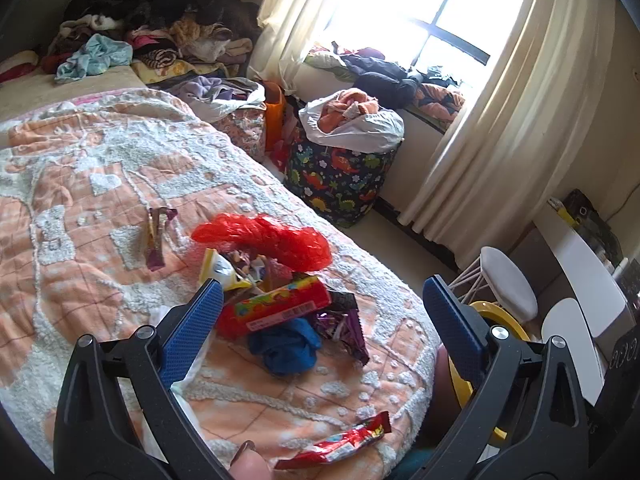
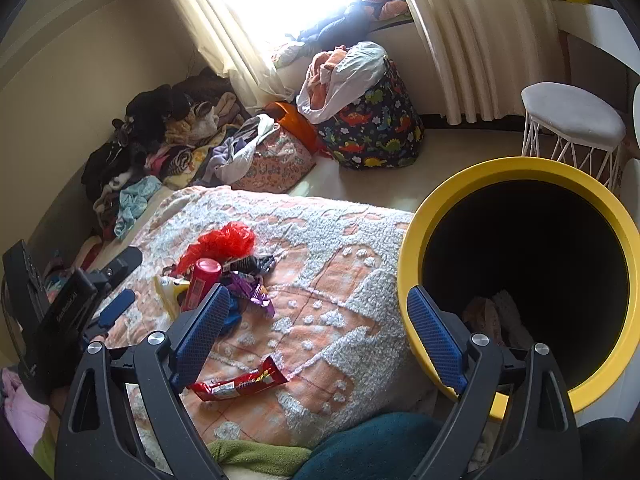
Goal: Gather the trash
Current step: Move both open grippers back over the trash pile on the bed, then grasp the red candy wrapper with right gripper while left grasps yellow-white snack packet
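Observation:
A pile of trash lies on the orange and white bedspread (image 1: 80, 184): a red plastic bag (image 1: 276, 240), a red snack tube (image 1: 280, 306), purple wrappers (image 1: 348, 328) and a blue cloth (image 1: 286, 346). A purple wrapper (image 1: 156, 240) lies apart to the left. A red candy wrapper (image 1: 340, 444) lies near the bed's front edge; it also shows in the right wrist view (image 2: 240, 384). A yellow-rimmed bin (image 2: 524, 280) stands beside the bed. My left gripper (image 1: 320, 300) is open and empty above the pile. My right gripper (image 2: 320, 304) is open and empty between the bed and the bin.
A dinosaur-print bag (image 1: 340, 176) full of clothes stands on the floor by the window. Piles of clothes (image 1: 152, 20) cover the far end of the bed. A white stool (image 2: 572, 120) stands near the bin. A white desk (image 1: 580, 264) is at the right.

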Available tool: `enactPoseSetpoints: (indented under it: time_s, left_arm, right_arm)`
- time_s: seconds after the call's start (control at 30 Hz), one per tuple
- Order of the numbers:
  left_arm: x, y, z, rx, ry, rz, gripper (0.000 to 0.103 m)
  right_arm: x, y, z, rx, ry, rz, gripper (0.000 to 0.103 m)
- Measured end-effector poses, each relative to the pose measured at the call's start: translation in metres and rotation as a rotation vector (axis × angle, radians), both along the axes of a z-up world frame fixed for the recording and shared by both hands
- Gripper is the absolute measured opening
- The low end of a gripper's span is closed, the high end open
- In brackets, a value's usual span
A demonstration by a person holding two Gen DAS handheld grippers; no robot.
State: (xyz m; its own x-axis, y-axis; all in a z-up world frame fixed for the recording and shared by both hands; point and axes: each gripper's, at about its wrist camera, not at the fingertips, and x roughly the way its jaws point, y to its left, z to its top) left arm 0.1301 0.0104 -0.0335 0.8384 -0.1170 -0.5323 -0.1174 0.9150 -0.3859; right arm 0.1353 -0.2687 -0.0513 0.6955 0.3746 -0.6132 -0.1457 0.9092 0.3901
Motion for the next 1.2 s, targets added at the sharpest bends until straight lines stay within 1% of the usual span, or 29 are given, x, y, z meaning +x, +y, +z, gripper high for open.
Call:
enactPoseSetpoints:
  time_s: [0.3, 0.57, 0.7, 0.93, 0.97, 1.0, 1.03, 1.07, 1.1, 1.13, 1.17, 1.2]
  left_arm:
    - [0.0, 0.029, -0.007, -0.013, 0.015, 0.063, 0.092]
    - [0.001, 0.051, -0.018, -0.018, 0.035, 0.086, 0.092]
    - [0.004, 0.062, -0.025, -0.017, 0.056, 0.096, 0.092]
    - [0.009, 0.071, -0.037, -0.011, 0.1, 0.074, 0.092]
    - [0.011, 0.072, -0.039, -0.018, 0.105, 0.066, 0.089]
    - [0.013, 0.072, -0.041, -0.025, 0.11, 0.059, 0.087]
    - [0.014, 0.072, -0.043, -0.029, 0.114, 0.053, 0.085]
    - [0.016, 0.071, -0.045, -0.031, 0.117, 0.046, 0.082]
    - [0.018, 0.07, -0.046, -0.034, 0.118, 0.039, 0.081]
    - [0.021, 0.069, -0.048, -0.034, 0.121, 0.031, 0.078]
    - [0.023, 0.068, -0.05, -0.036, 0.126, 0.023, 0.074]
    - [0.025, 0.068, -0.051, -0.04, 0.13, 0.018, 0.073]
  right_arm:
    - [-0.003, 0.019, -0.006, -0.032, 0.037, 0.024, 0.088]
    - [-0.005, 0.045, -0.018, -0.088, 0.089, 0.046, 0.088]
    - [-0.001, 0.063, -0.03, -0.109, 0.155, 0.057, 0.088]
    - [0.005, 0.086, -0.055, -0.089, 0.272, 0.058, 0.087]
    - [0.006, 0.087, -0.06, -0.08, 0.295, 0.055, 0.087]
    - [0.008, 0.088, -0.065, -0.069, 0.316, 0.054, 0.084]
    - [0.009, 0.089, -0.068, -0.059, 0.331, 0.058, 0.078]
    - [0.01, 0.09, -0.072, -0.056, 0.348, 0.06, 0.074]
    - [0.011, 0.091, -0.075, -0.055, 0.36, 0.058, 0.069]
    - [0.01, 0.092, -0.077, -0.058, 0.36, 0.059, 0.065]
    - [0.009, 0.093, -0.077, -0.063, 0.355, 0.064, 0.062]
    - [0.008, 0.095, -0.077, -0.068, 0.347, 0.072, 0.056]
